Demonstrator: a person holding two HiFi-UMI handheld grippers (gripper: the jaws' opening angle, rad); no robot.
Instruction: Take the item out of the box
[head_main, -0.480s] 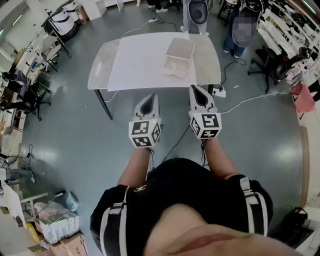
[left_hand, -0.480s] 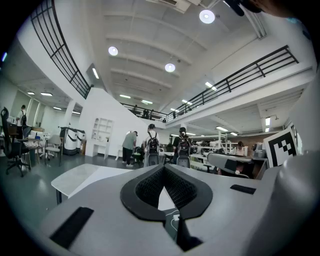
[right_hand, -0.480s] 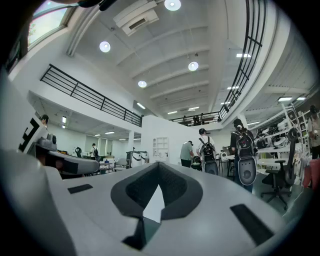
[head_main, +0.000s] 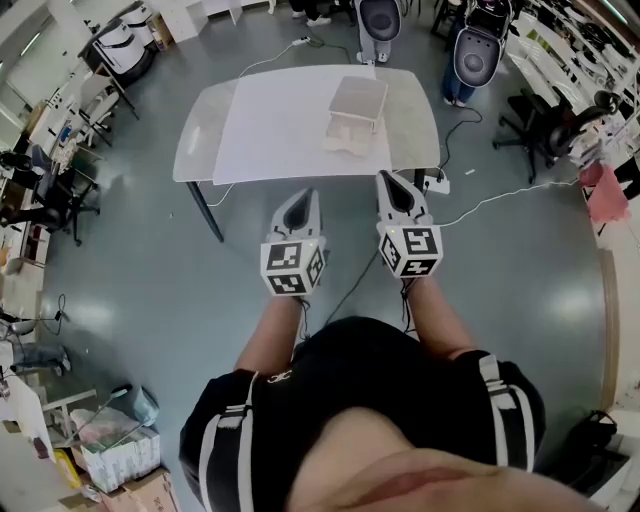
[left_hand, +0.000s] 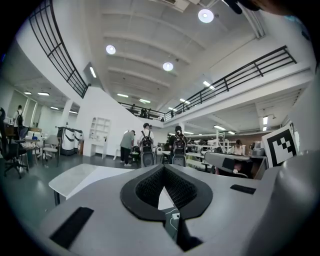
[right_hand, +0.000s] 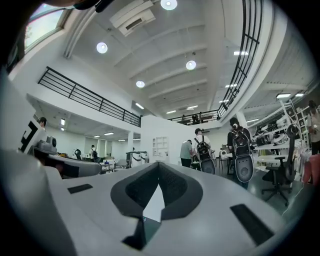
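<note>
A wide workshop hall with a grey floor held a white table (head_main: 270, 130), and the beige box (head_main: 358, 100) sat near its far right side; what lay inside could not be made out. Both grippers hung level over the floor, short of the table's near edge. The left gripper (head_main: 305, 196) had its jaws closed, tips meeting on nothing. The right gripper (head_main: 388, 180) was closed and empty too
</note>
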